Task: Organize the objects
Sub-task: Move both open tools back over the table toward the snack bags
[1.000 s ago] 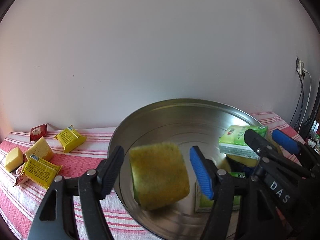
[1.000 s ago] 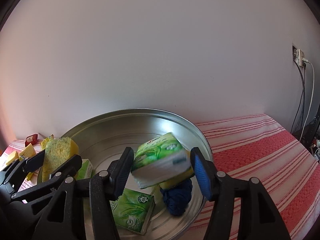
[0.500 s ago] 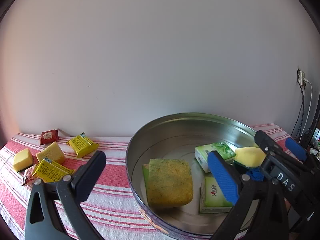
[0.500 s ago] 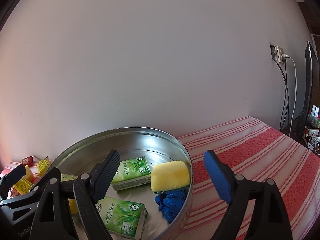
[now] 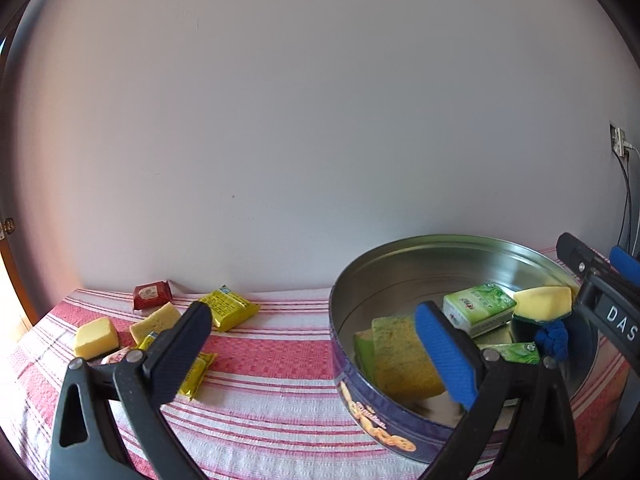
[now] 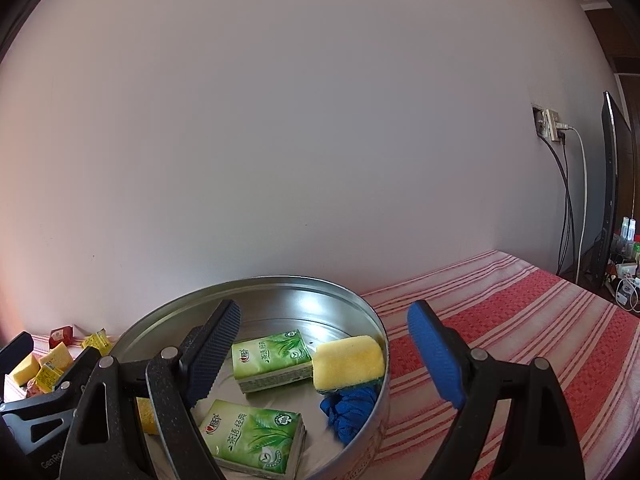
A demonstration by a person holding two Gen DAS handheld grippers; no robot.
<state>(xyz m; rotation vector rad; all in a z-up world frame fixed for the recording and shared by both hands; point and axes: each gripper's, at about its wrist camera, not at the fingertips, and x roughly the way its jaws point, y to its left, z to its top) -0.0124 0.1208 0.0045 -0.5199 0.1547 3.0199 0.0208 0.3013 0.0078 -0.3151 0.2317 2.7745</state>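
Observation:
A round metal tin [image 5: 384, 428] stands on the striped cloth. Inside it a yellow-green sponge [image 5: 400, 356] leans against the left wall. Two green tissue packs [image 6: 272, 360] [image 6: 256, 436], a yellow sponge [image 6: 348, 362] and a blue cloth [image 6: 348, 404] lie beside it. My left gripper [image 5: 310, 316] hangs open in front of the tin's left edge with nothing between its fingers. My right gripper [image 6: 324, 312] is open too, above the tin's near right side, and holds nothing.
Left of the tin lie yellow packets [image 5: 228, 308], a red packet [image 5: 150, 294] and two yellow sponge blocks [image 5: 96, 336]. A white wall rises close behind the table. Striped cloth [image 6: 520, 320] stretches right of the tin, with cables and a screen [image 6: 612, 200] beyond.
Both grippers have opened and drawn back. The yellow-green sponge dropped from the left one into the tin, the tissue pack from the right one. The left view has swung leftward.

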